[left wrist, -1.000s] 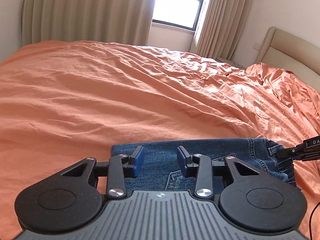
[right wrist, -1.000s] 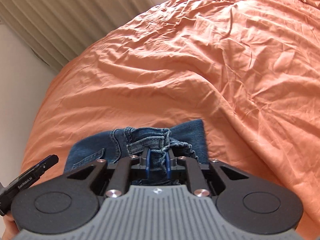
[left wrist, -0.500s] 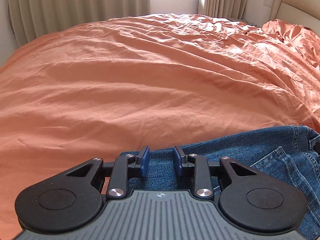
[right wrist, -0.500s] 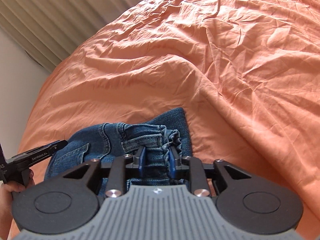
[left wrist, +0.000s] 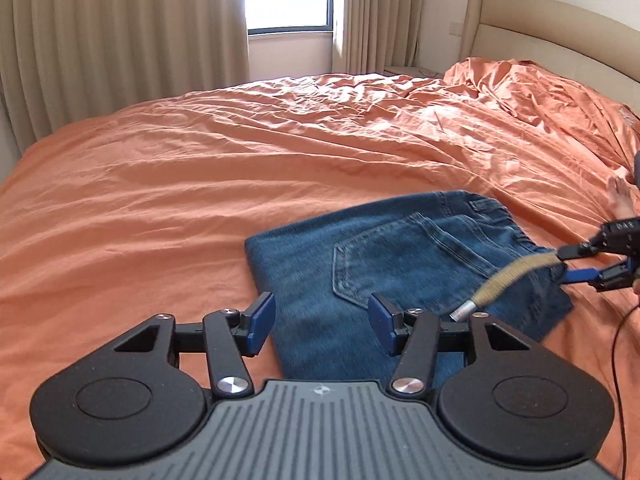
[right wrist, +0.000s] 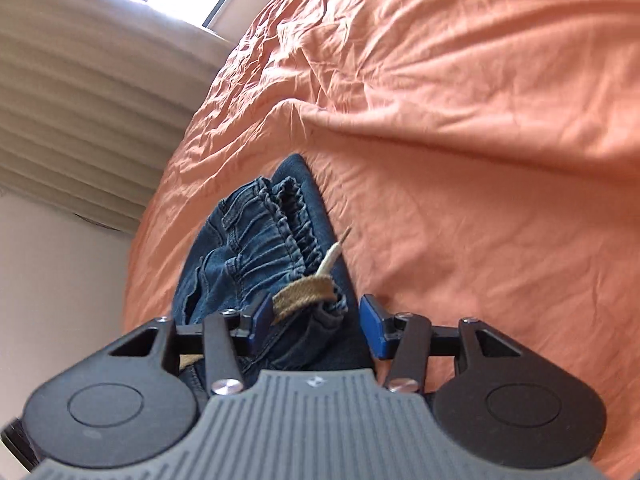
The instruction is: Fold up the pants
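My left tool [left wrist: 322,326] hangs low over the near left corner of the pants [left wrist: 400,268], its blue pads spread wide and gripping nothing. I judge it is open because the fold on this side looks laid: the denim lies flat here, its left edge straight against the orange bed cover [left wrist: 160,200], so there is nothing for it to hold.

The pants sit as a compact blue rectangle on the bed, back pocket [left wrist: 404,256] facing up, the gathered waistband [right wrist: 276,236] toward the right. They lie near my edge of the bed, with a broad stretch of rumpled cover beyond them, probably so both tools can reach without stretching.

Farther right, a tan drawstring [left wrist: 508,280] with a metal tip sticks out from the waistband end and trails across the denim. My right tool [right wrist: 312,324] sits at that end, its pads spread on either side of the bunched waistband and the drawstring loop without squeezing either. It looks placed either to let go or to take a fresh grip; I cannot tell which. To my eye the folding is nearly done, with only the loose drawstring and the puckered waistband left to tidy.
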